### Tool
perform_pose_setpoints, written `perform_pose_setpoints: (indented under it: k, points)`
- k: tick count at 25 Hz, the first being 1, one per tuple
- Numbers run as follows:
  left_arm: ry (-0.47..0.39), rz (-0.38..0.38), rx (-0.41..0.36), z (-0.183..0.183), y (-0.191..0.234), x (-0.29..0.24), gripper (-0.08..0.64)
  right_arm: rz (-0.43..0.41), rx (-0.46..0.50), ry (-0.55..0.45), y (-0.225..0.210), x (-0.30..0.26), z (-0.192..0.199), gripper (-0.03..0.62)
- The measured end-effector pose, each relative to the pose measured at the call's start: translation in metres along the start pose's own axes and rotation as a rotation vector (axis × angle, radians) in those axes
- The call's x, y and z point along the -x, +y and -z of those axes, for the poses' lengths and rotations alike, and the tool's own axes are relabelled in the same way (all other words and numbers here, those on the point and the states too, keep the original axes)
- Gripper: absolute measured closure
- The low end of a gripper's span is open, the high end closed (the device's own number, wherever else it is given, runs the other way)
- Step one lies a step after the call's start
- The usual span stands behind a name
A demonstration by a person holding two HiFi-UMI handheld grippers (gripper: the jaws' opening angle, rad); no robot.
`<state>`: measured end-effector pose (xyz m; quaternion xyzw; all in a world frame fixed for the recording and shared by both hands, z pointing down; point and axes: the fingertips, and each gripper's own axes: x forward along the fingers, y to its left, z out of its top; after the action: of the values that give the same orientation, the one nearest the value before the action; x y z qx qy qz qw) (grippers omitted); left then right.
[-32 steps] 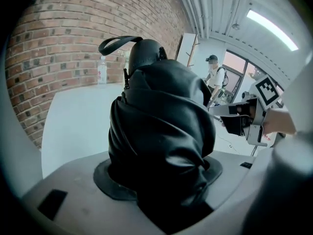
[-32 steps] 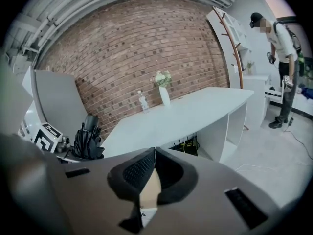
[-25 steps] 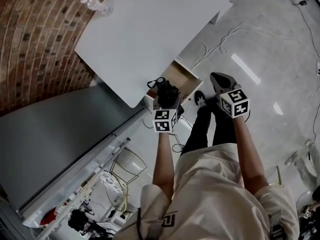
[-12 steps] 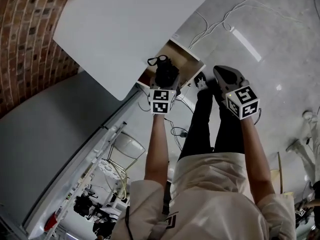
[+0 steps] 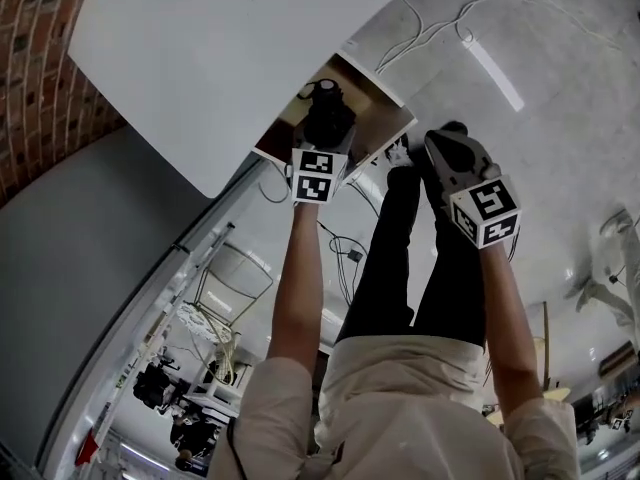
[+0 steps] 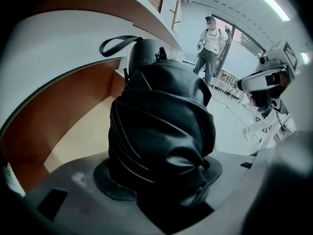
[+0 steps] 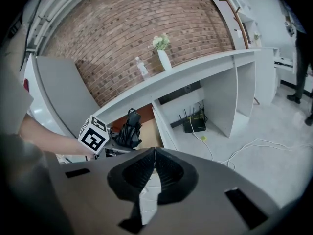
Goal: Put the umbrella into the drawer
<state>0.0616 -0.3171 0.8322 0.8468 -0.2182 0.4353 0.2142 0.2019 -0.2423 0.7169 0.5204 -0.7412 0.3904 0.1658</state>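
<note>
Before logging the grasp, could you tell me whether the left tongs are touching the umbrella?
Touching: the left gripper view shows the left tongs pressed against both sides of the umbrella.

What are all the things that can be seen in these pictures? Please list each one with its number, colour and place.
umbrella: one, black, folded, at the open drawer
drawer: one, brown inside, open under the desk top
desk: one, white, against the brick wall
brick wall: one, red-brown, behind the desk
bottle: one, clear, on the desk
vase of flowers: one, white, beside the bottle
router: one, black, under the desk
cables: several, white, on the floor
person in the background: one, light top, standing far off
left gripper: one, grey, shut on the umbrella
right gripper: one, grey, shut and empty, right of the drawer
</note>
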Motion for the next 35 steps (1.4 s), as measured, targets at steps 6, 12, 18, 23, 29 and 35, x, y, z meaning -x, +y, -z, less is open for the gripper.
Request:
perform_pose_setpoints:
  k: [6, 12, 18, 23, 29, 35]
  points:
    - [0.027, -0.005, 0.001, 0.016, 0.018, -0.026, 0.291, -0.011, -0.015, -0.002, -0.001, -0.022, 0.007, 0.525]
    - [0.062, 0.009, -0.040, 0.031, 0.022, -0.061, 0.291, -0.022, 0.007, -0.004, -0.003, -0.036, 0.010, 0.525]
    - [0.122, -0.009, -0.056, 0.048, 0.035, -0.079, 0.291, -0.040, 0.049, 0.006, -0.002, -0.042, 0.016, 0.525]
    - [0.121, -0.032, -0.067, 0.050, 0.034, -0.082, 0.291, -0.024, 0.025, 0.014, -0.011, -0.035, 0.029, 0.525]
    - [0.138, -0.097, -0.115, 0.050, 0.027, -0.086, 0.279, -0.016, 0.014, -0.012, -0.020, -0.023, 0.030, 0.525]
    - [0.155, -0.145, -0.140, 0.050, 0.025, -0.087, 0.276, -0.018, 0.004, -0.016, -0.029, -0.013, 0.036, 0.525]
